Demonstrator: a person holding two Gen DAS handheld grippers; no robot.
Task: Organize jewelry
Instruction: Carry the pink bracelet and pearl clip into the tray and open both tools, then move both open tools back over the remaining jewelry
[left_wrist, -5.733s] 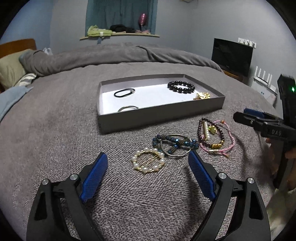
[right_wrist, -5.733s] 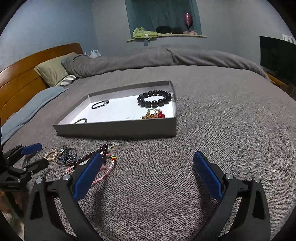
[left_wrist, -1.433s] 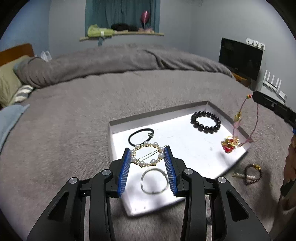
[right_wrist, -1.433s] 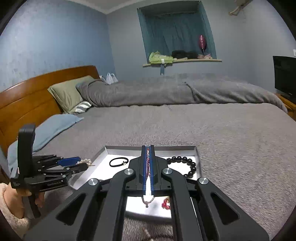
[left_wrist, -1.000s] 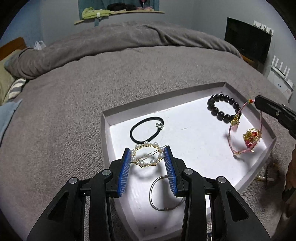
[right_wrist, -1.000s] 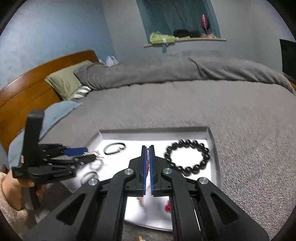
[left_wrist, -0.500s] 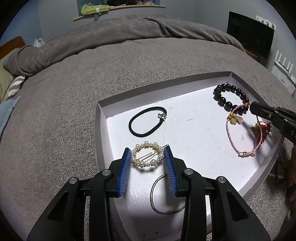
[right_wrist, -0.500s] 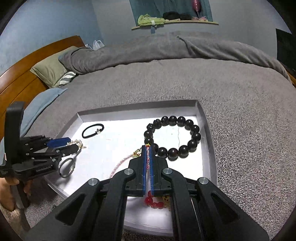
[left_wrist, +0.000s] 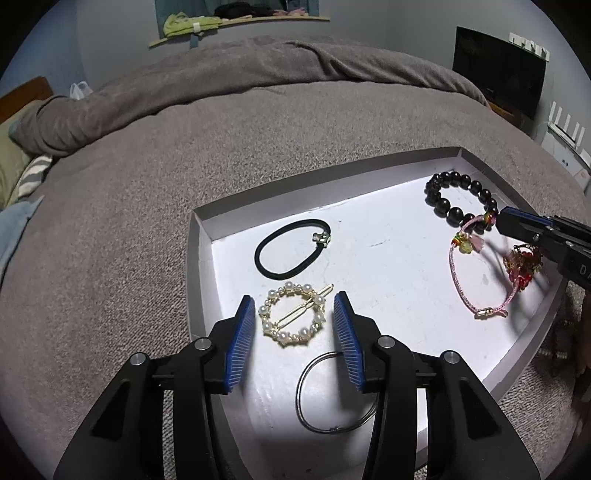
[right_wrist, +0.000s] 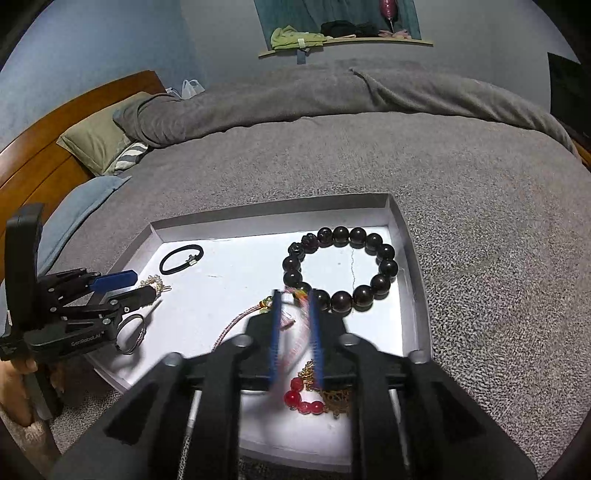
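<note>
On a grey bedspread (left_wrist: 110, 236), a shallow tray (left_wrist: 201, 258) with a white floor collects the jewelry I am sorting. At far left of the tray, my left gripper (left_wrist: 294, 328) hovers low with its blue pads parted to either side of the pearl hair clip (left_wrist: 292, 314). The clip lies flat on the tray floor between the pads with a sliver of white showing on both sides, so nothing is gripped. Just behind the clip lies a black hair tie (left_wrist: 291, 253); just in front of it, partly under my right-hand finger, lies a thin silver hoop (left_wrist: 325, 395). Further right, a pink cord bracelet (left_wrist: 476, 273) rests on the tray floor, its knotted end touching the black bead bracelet (left_wrist: 456, 201) at the tray's far right corner. A red-and-gold charm piece (left_wrist: 522, 264) sits beside the cord, near the right wall. My right gripper (right_wrist: 295, 328) hangs over that spot with its pads a narrow gap apart, blurred in the right wrist view; the pink cord shows between them, lying on the floor, not pinched. Beyond the tray, a rolled grey duvet (right_wrist: 332, 92) crosses the bed, with an olive pillow (right_wrist: 99, 142) at the wooden headboard (right_wrist: 48, 147).
</note>
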